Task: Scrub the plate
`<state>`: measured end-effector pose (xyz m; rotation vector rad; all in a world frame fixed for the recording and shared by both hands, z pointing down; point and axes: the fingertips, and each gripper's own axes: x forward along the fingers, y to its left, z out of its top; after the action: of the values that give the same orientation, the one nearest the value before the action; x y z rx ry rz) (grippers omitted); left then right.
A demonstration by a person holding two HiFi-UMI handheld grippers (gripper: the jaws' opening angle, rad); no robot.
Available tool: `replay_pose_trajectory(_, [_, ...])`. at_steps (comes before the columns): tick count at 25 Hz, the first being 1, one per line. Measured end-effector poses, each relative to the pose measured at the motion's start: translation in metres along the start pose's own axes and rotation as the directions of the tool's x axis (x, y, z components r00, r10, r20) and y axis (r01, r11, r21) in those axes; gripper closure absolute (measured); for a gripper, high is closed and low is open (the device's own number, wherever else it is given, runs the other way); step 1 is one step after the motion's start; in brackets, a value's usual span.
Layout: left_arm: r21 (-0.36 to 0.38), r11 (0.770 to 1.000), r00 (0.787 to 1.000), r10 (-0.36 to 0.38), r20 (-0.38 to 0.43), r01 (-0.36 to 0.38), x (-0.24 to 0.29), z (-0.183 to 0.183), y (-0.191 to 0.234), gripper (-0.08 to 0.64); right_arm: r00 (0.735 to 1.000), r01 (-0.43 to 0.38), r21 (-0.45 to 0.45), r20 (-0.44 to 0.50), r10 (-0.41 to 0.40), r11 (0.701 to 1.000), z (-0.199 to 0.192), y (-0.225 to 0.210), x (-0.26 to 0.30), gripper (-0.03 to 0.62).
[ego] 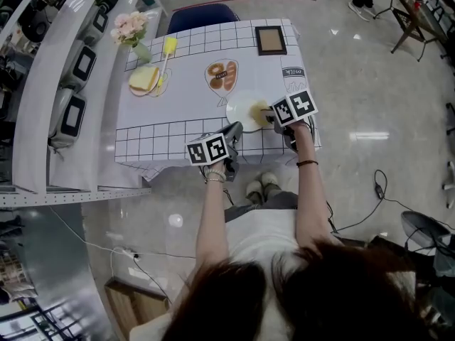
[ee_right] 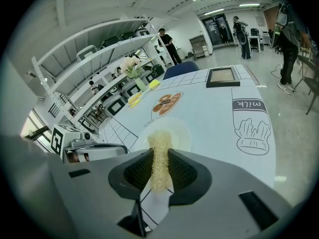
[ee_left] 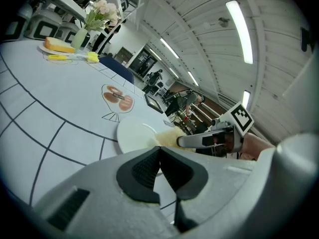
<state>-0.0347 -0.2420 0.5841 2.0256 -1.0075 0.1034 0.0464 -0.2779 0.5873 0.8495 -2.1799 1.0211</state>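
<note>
A white plate [ego: 240,105] [ee_left: 132,133] [ee_right: 182,133] lies near the front edge of the grid-patterned tablecloth. My right gripper [ego: 269,116] [ee_right: 159,156] is shut on a yellowish fibrous scrubber [ee_right: 159,158] [ego: 257,110] [ee_left: 167,137]. The scrubber's far end rests on the plate's near right part. My left gripper [ego: 234,130] [ee_left: 159,151] is shut, with its tips at the plate's near left rim. I see nothing between its pads, and whether they pinch the rim is unclear.
At the back left stand a sandwich on a dish [ego: 144,79], a yellow brush [ego: 168,48] and a vase of flowers [ego: 131,28]. A framed picture [ego: 271,40] lies at the back right. Shelving with appliances [ego: 71,112] runs along the left. A blue chair [ego: 202,16] stands behind the table.
</note>
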Motion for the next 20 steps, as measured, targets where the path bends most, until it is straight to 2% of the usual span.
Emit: replay_pose_trajectory(20, [-0.011,0.999,0.999,0.042,0.025,-0.042,-0.019,-0.004,0.01,0.549,0.999,0.006,-0.043,-0.032,-0.008,0.999,-0.006,0.014,0.006,0.512])
